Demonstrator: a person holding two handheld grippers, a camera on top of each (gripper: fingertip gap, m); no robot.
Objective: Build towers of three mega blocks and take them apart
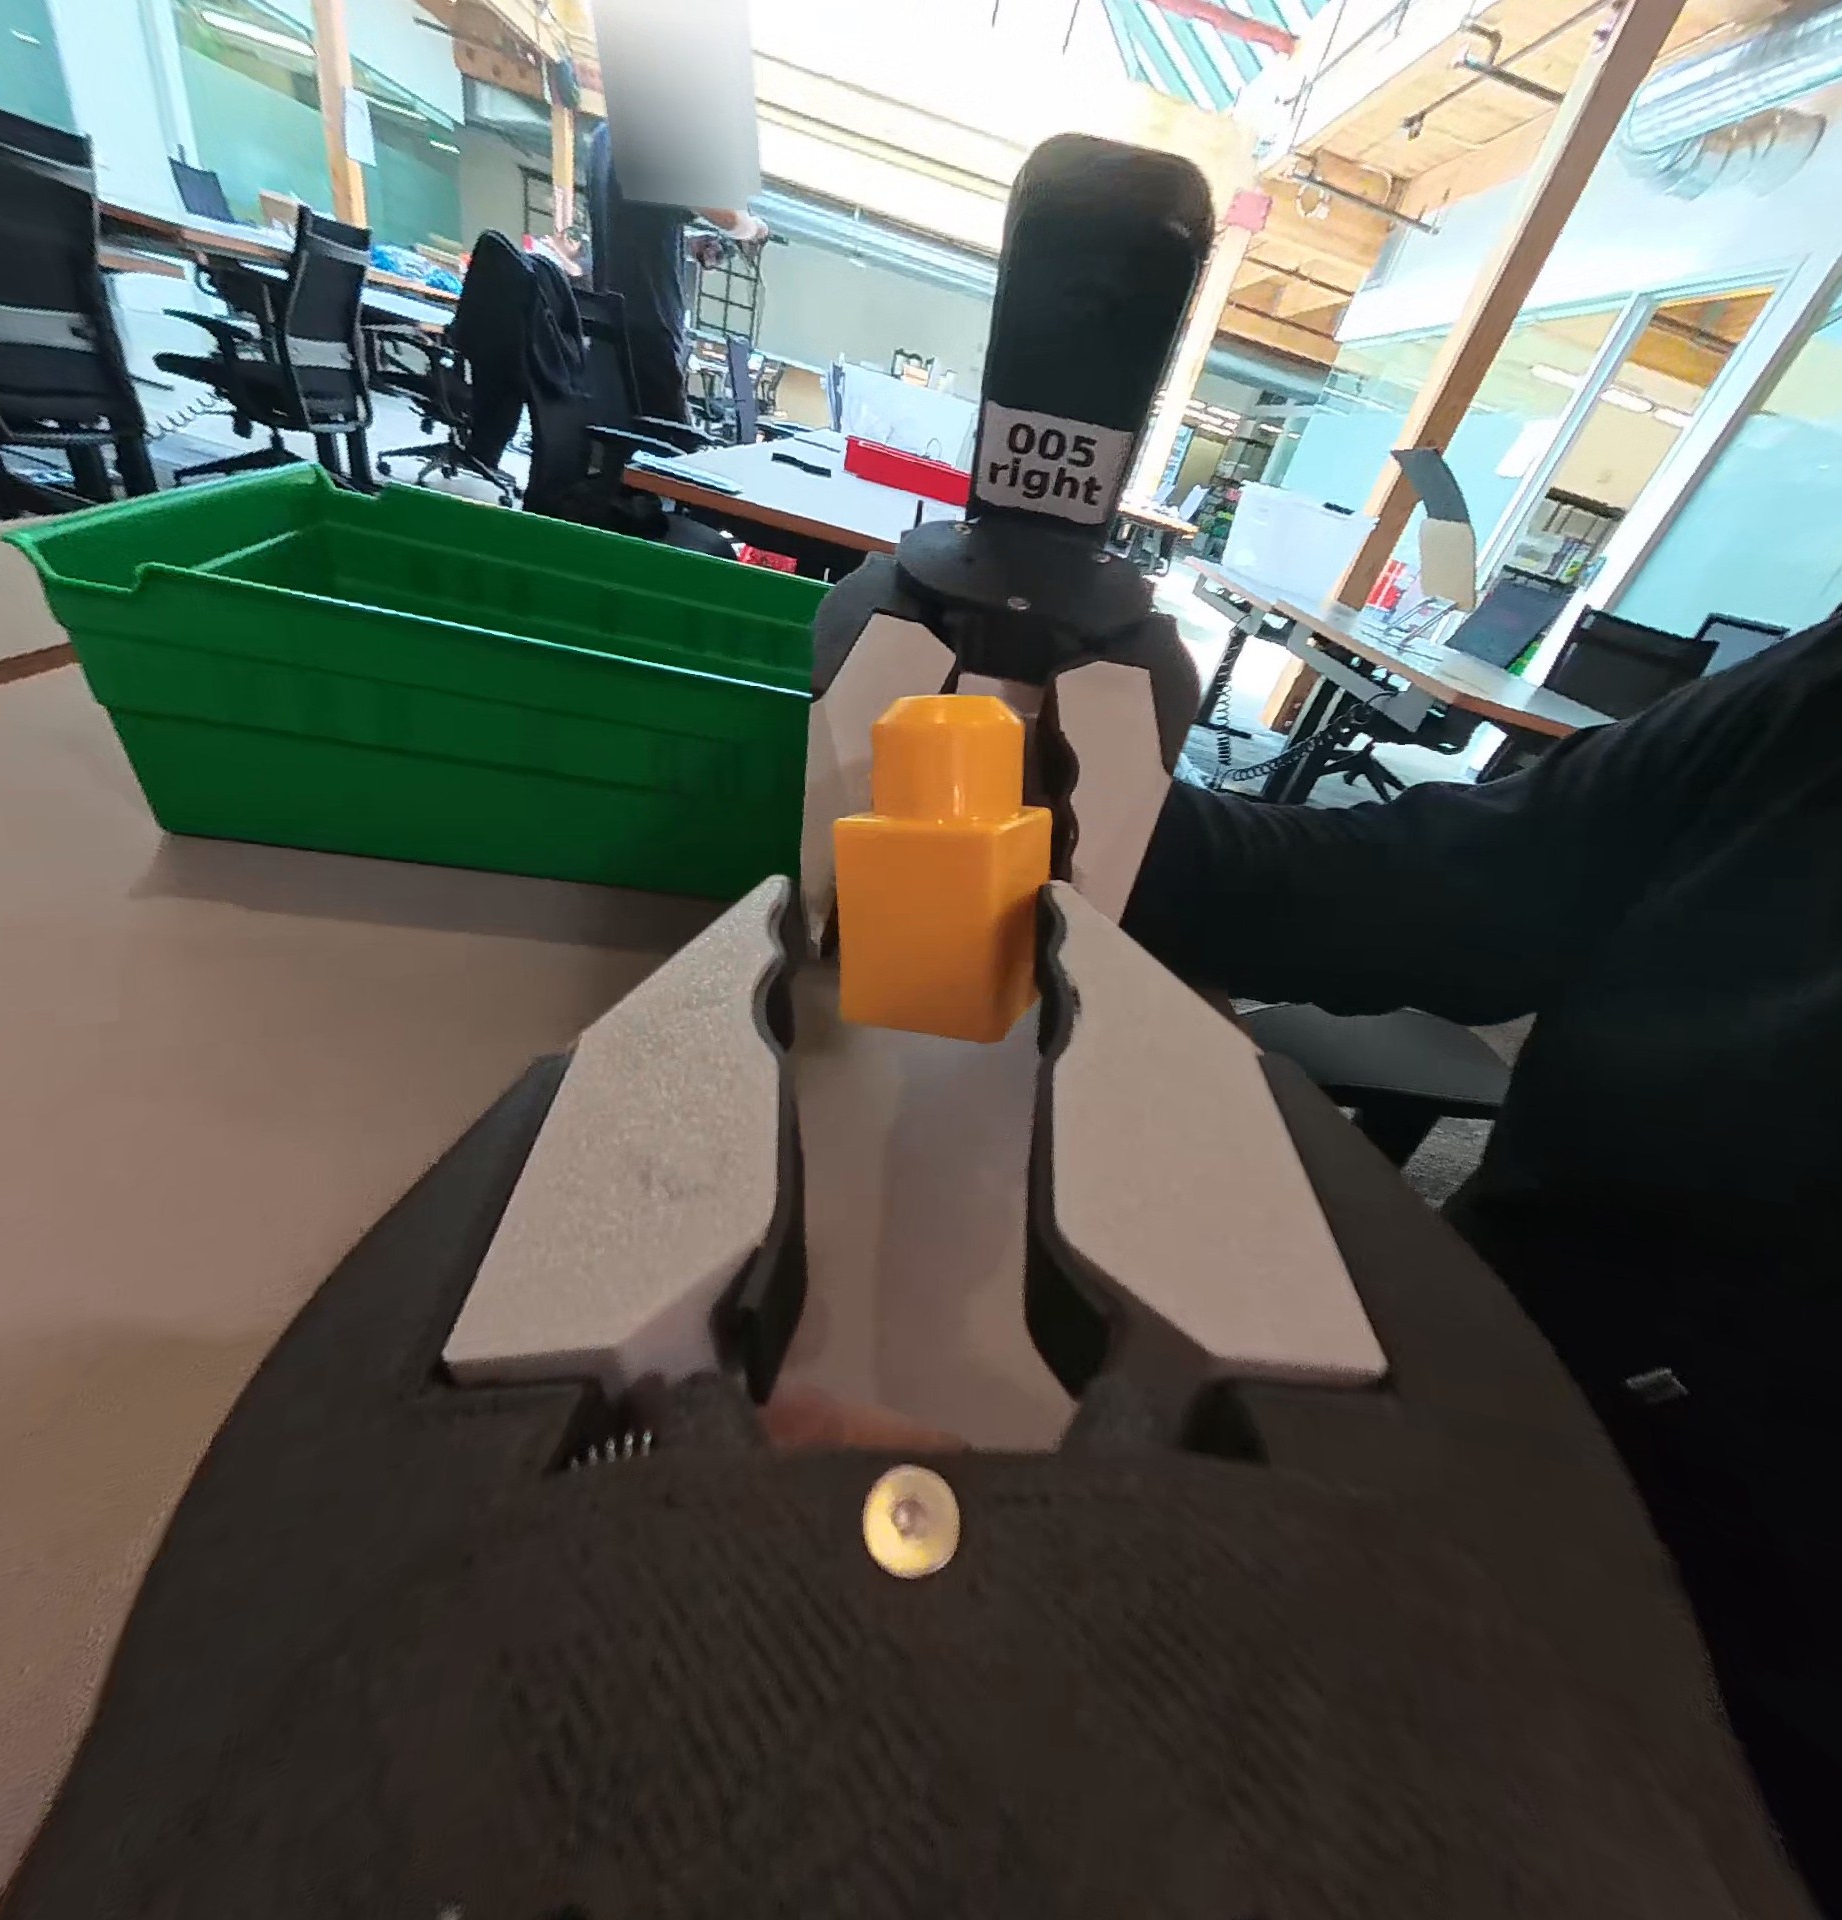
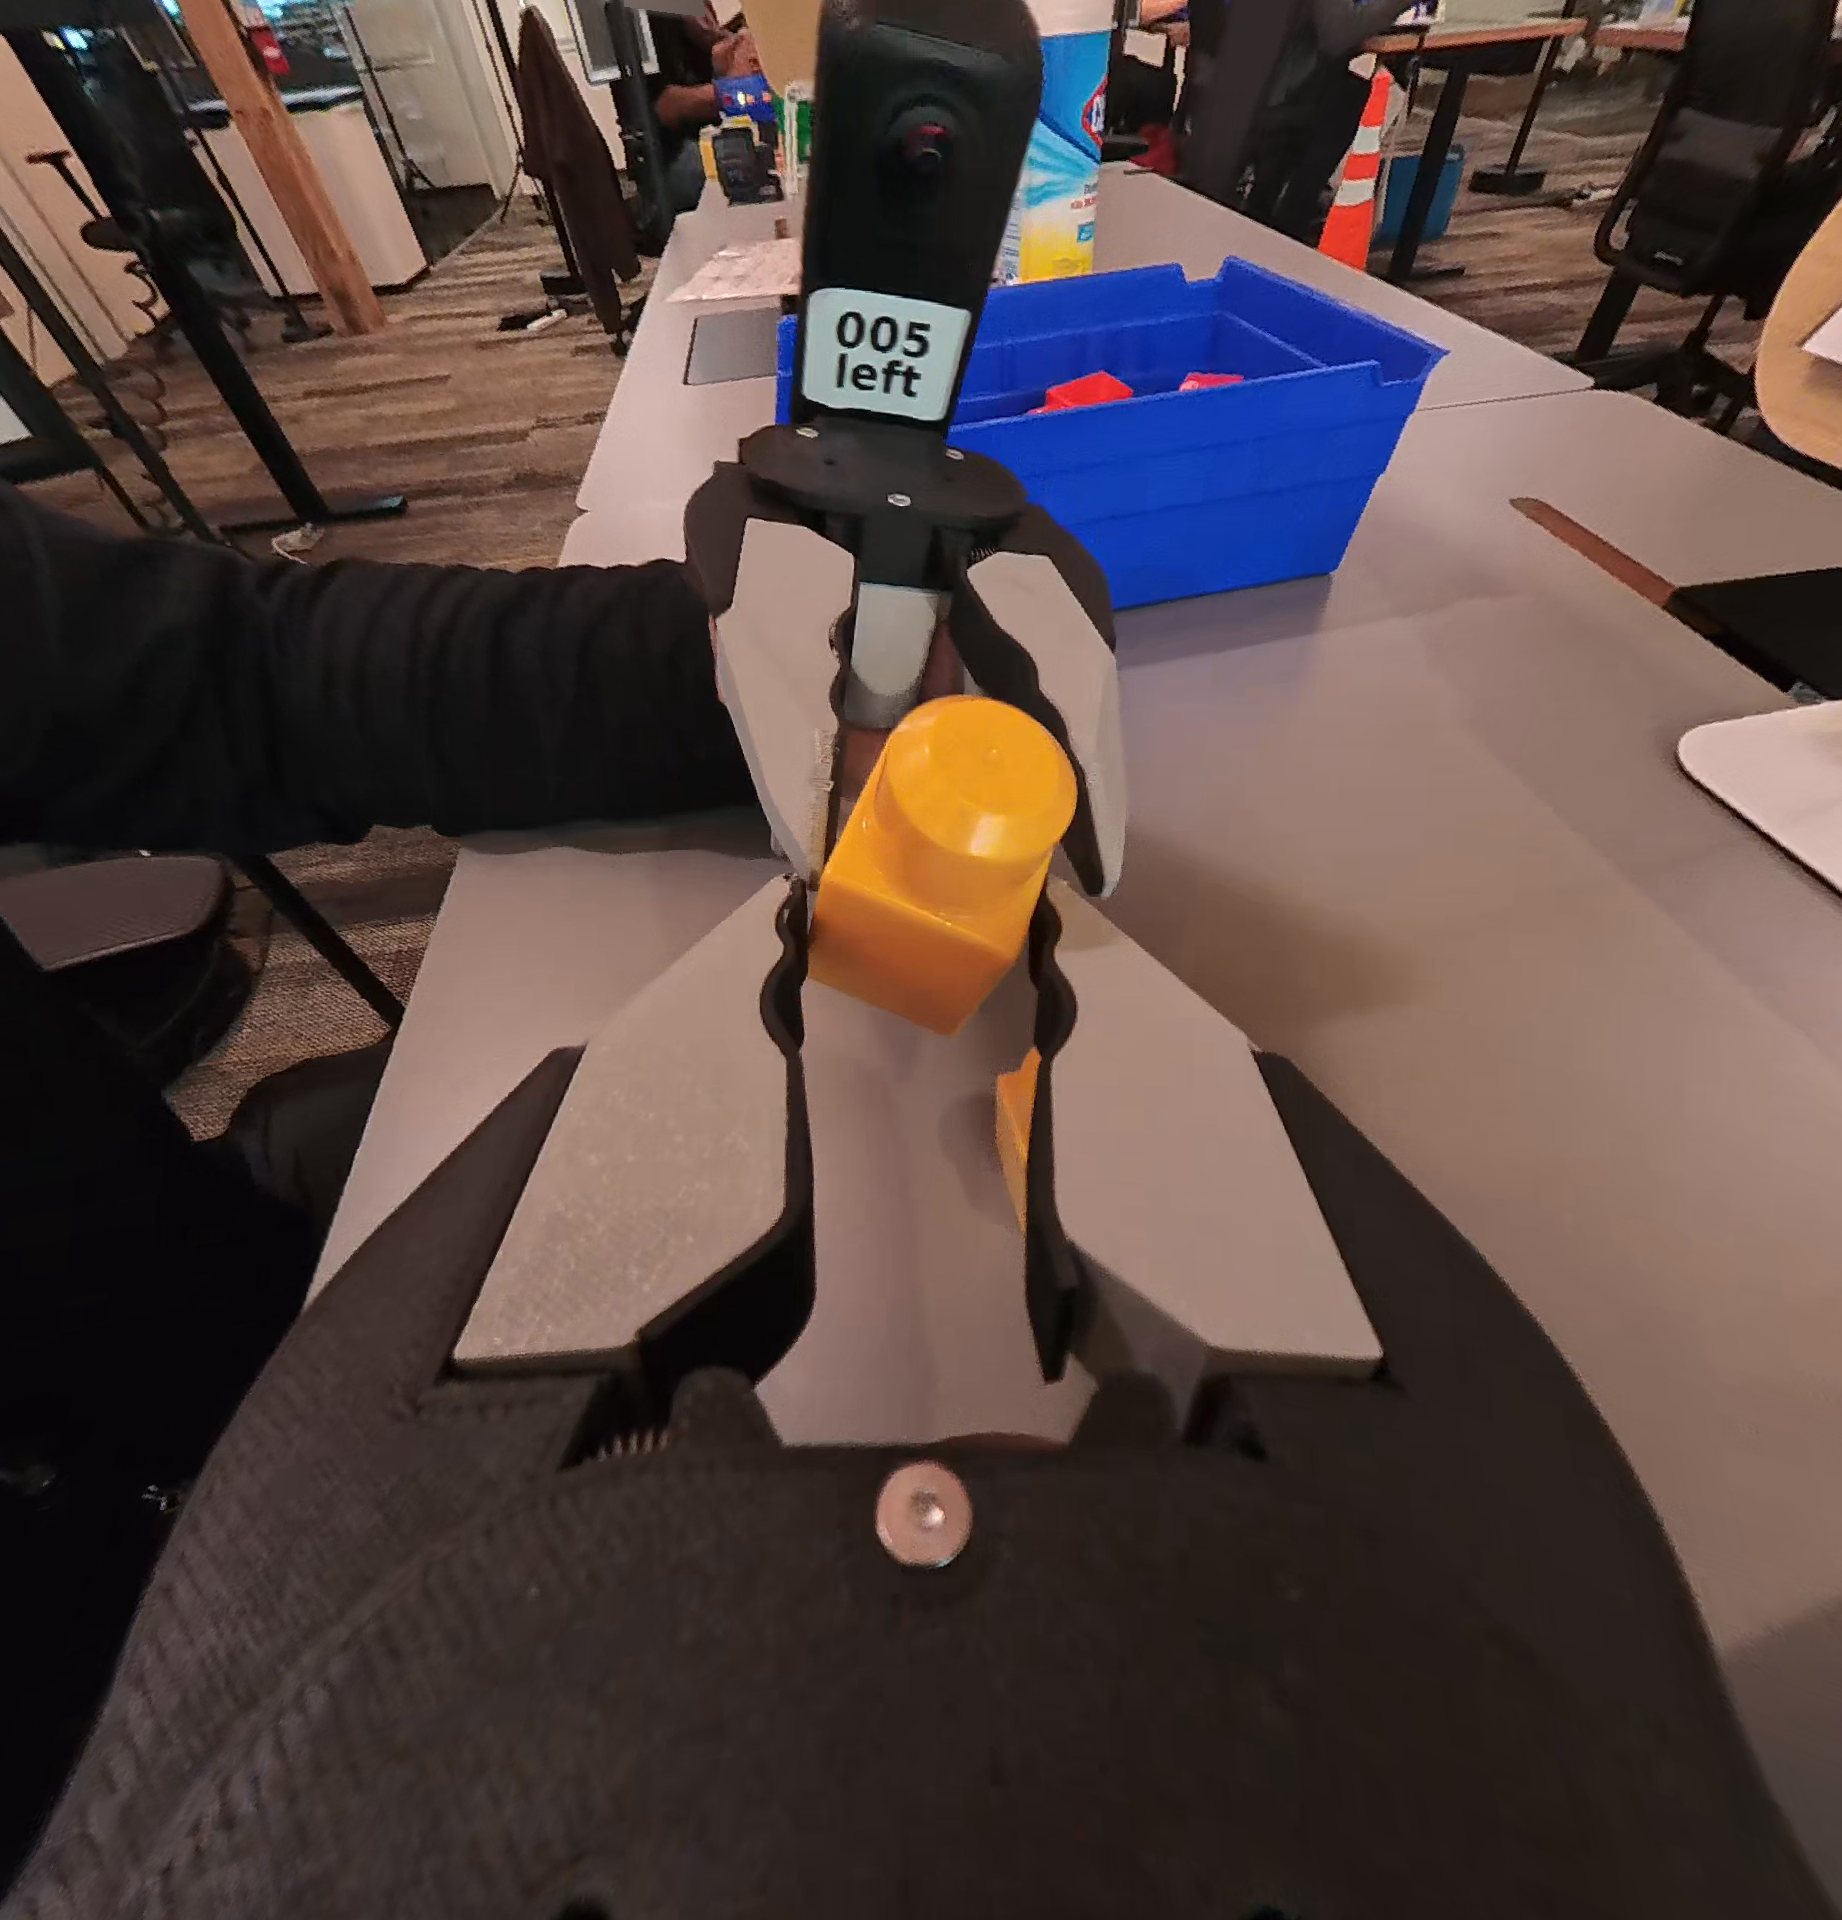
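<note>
The left hand-held gripper (image 1: 917, 951) is lifted above the worktop (image 1: 304, 1039), its two grey fingers (image 1: 688, 1101) reaching toward an orange block (image 1: 938, 914) held in the air; the right-hand finger tip touches the block's side, while on the other side a narrow gap seems to show, so I cannot tell whether this hand-held gripper is clamped on the block or merely around it. Facing it from the far side is the right hand-held gripper (image 1: 974, 914), black with a white label on its handle, pointing back at the camera with its fingers spread to either side of the same block. In the right wrist view the right hand-held gripper (image 2: 917, 951) has the block (image 2: 938, 883) between its finger tips, tilted, stud toward the upper right, and both black wavy pads (image 2: 782, 977) press against its lower body: it is clamped on the block. A sliver of a second orange piece (image 2: 1012, 1132) shows low down against the right-hand finger, mostly hidden. The left hand-held gripper (image 2: 948, 873) stands opposite, its fingers straddling the stud end, with a black sleeve (image 2: 325, 696) running off to the left behind it. Farther out, a green bin (image 1: 429, 675) sits on the worktop in the left wrist view, and a blue bin (image 2: 1208, 457) with red blocks (image 2: 1088, 393) inside sits beyond in the right wrist view. Office chairs and desks fill the background.
</note>
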